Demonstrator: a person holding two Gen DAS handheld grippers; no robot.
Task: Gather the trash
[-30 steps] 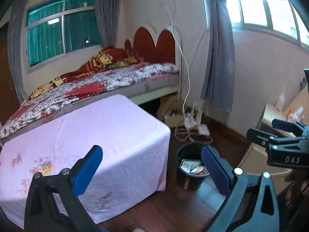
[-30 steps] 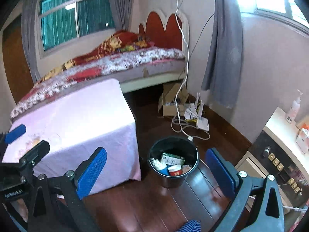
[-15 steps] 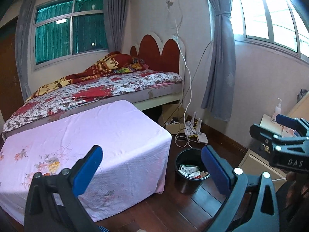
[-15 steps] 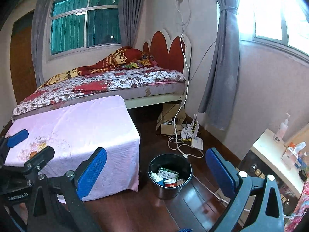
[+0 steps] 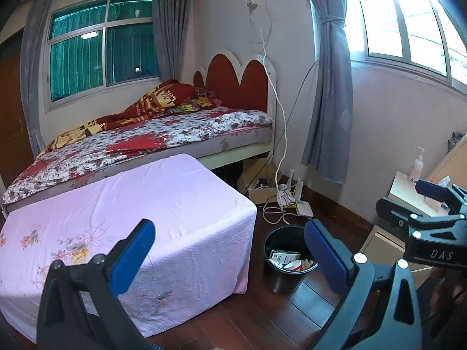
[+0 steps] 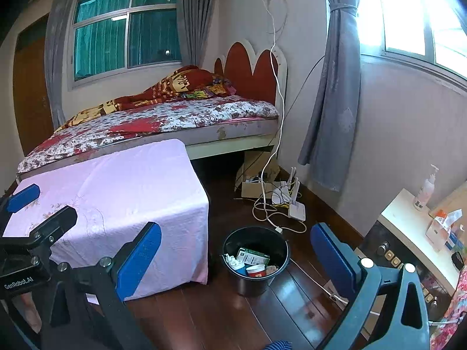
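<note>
A black trash bin point(image 5: 284, 259) stands on the dark wood floor beside a table draped in pink cloth point(image 5: 122, 218). It holds trash: a green carton point(image 6: 252, 257), a red cup point(image 6: 256, 270) and white scraps. It also shows in the right wrist view point(image 6: 255, 262). My left gripper point(image 5: 229, 250) is open and empty, held high above the table's corner. My right gripper point(image 6: 235, 255) is open and empty, above the floor in front of the bin. Each gripper shows at the edge of the other's view.
A bed with a red floral cover point(image 5: 140, 140) stands behind the table. A cardboard box, router and loose white cables point(image 6: 274, 201) lie on the floor by the wall. A white cabinet with a pump bottle point(image 6: 426, 188) and tissue box is at the right.
Both grippers have pulled back and tilted up from the bin. The bin now looks smaller and lower in both views, and more of the room shows. Both stay open.
</note>
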